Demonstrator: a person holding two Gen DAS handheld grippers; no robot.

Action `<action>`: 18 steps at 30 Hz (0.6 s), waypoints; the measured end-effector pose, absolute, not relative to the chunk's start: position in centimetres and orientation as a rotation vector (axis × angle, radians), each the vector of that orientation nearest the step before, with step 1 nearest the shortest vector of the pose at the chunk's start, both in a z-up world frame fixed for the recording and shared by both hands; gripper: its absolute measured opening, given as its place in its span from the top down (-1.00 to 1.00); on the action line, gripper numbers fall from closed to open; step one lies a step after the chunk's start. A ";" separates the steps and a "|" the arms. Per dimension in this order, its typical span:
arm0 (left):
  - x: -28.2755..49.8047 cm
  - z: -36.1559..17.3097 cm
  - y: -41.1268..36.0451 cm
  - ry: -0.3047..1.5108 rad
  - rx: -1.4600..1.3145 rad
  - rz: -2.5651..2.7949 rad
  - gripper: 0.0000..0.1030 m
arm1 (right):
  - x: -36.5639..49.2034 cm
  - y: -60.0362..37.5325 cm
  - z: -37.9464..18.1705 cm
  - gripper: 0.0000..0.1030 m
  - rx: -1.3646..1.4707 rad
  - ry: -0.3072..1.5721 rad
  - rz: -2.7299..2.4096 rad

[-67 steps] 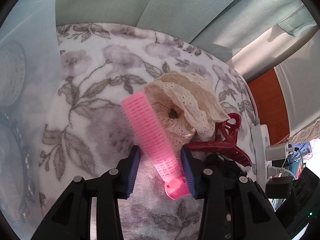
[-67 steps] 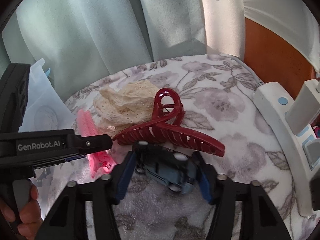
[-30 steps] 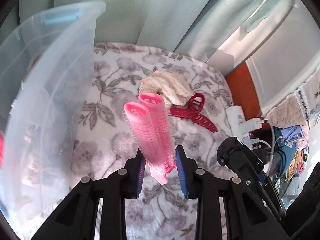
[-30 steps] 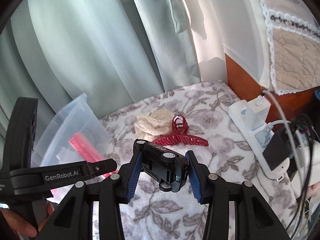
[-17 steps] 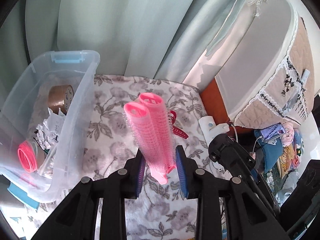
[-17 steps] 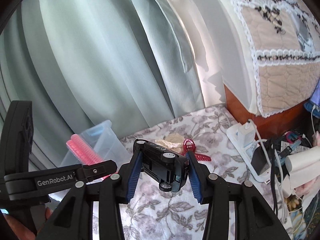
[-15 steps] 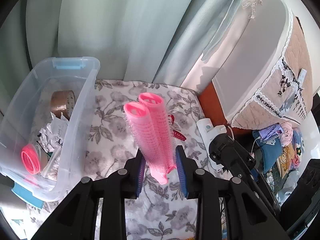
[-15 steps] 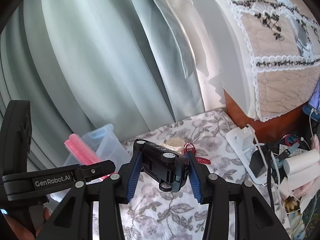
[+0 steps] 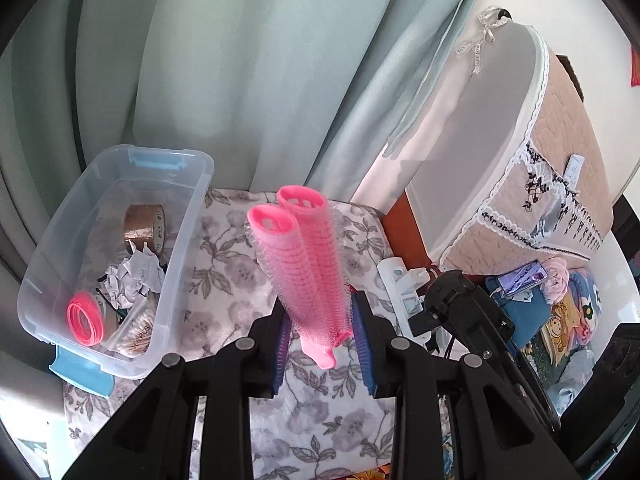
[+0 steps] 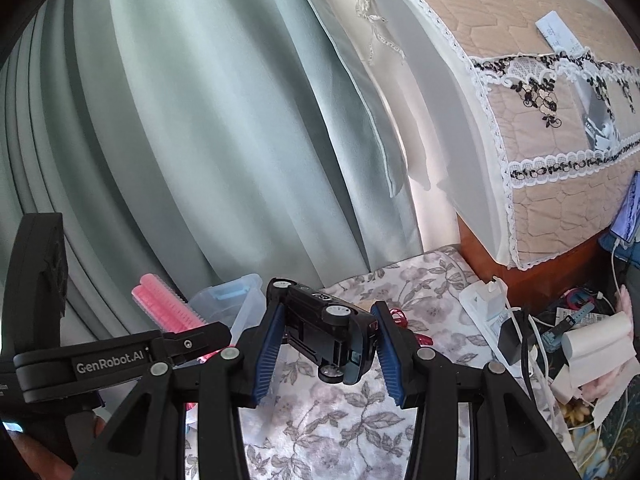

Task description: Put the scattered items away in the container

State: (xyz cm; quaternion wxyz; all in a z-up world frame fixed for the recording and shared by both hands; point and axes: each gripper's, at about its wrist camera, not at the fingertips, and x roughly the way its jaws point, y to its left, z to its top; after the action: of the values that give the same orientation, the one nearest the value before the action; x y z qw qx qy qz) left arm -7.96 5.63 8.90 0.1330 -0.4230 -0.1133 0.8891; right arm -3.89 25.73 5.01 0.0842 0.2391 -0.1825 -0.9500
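Observation:
My left gripper (image 9: 320,340) is shut on a pair of pink hair rollers (image 9: 304,264) and holds them high above the floral blanket (image 9: 320,420). The clear plastic bin (image 9: 176,248) stands to the left below, holding tape, crumpled paper and a pink ring. My right gripper (image 10: 326,344) is shut on a dark toy car (image 10: 328,332), also raised high. In the right wrist view the left gripper (image 10: 120,360) with the rollers (image 10: 164,304) is at left, in front of the bin (image 10: 236,292). A red hair claw (image 10: 400,316) peeks out behind the car.
A white power strip (image 10: 484,312) with plugs and cables lies at the blanket's right edge. A quilt-covered cabinet (image 9: 540,184) stands to the right, pale green curtains (image 10: 200,140) behind. Clutter of cloth and a phone (image 9: 524,276) lies at far right.
Both grippers have risen further with their items, so the blanket and bin look smaller and lower. The bin's inside shows more fully in the left wrist view.

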 end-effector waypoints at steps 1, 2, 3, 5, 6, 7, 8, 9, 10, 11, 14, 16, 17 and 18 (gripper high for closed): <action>-7.8 9.0 5.3 -0.337 -1.222 2.583 0.40 | -3.8 25.5 5.2 0.07 0.708 -0.540 -2.834; -7.7 9.1 5.0 -0.346 -1.217 2.585 0.40 | -3.7 25.3 5.4 0.07 0.705 -0.534 -2.833; -7.6 9.2 4.7 -0.356 -1.211 2.588 0.40 | -3.6 25.1 5.5 0.07 0.702 -0.527 -2.832; -7.5 9.3 4.1 -0.376 -1.202 2.593 0.40 | -3.3 24.6 5.8 0.07 0.697 -0.510 -2.833; -7.4 9.3 3.8 -0.387 -1.199 2.594 0.40 | -3.3 24.4 5.9 0.07 0.696 -0.501 -2.833; -7.4 9.3 3.4 -0.397 -1.197 2.595 0.40 | -3.2 24.2 6.0 0.07 0.696 -0.493 -2.833; -7.3 9.3 3.1 -0.407 -1.196 2.597 0.40 | -3.2 24.0 6.1 0.07 0.695 -0.484 -2.832; -7.3 9.2 2.7 -0.419 -1.195 2.598 0.40 | -3.1 23.7 6.2 0.07 0.696 -0.473 -2.832; -7.3 9.1 2.3 -0.431 -1.194 2.600 0.40 | -3.1 23.5 6.3 0.07 0.698 -0.462 -2.832; -7.2 9.1 1.8 -0.443 -1.192 2.602 0.40 | -3.1 23.2 6.3 0.07 0.700 -0.452 -2.831; -7.0 9.0 0.5 -0.479 -1.186 2.613 0.40 | -3.3 22.2 6.4 0.07 0.708 -0.417 -2.828; -6.9 8.8 -0.4 -0.505 -1.180 2.618 0.40 | -3.4 21.5 6.4 0.07 0.714 -0.395 -2.822; -6.8 8.7 -0.9 -0.517 -1.177 2.620 0.40 | -3.4 21.1 6.4 0.07 0.719 -0.386 -2.818; -6.8 8.7 -1.3 -0.526 -1.174 2.622 0.40 | -3.5 20.7 6.4 0.07 0.722 -0.375 -2.815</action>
State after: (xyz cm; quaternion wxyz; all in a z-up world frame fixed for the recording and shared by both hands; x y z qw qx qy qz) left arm -6.81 -1.30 8.66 0.1103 -0.3997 -0.1790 0.8922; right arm -3.47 20.74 6.38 0.1053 0.2450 -0.1274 -0.9553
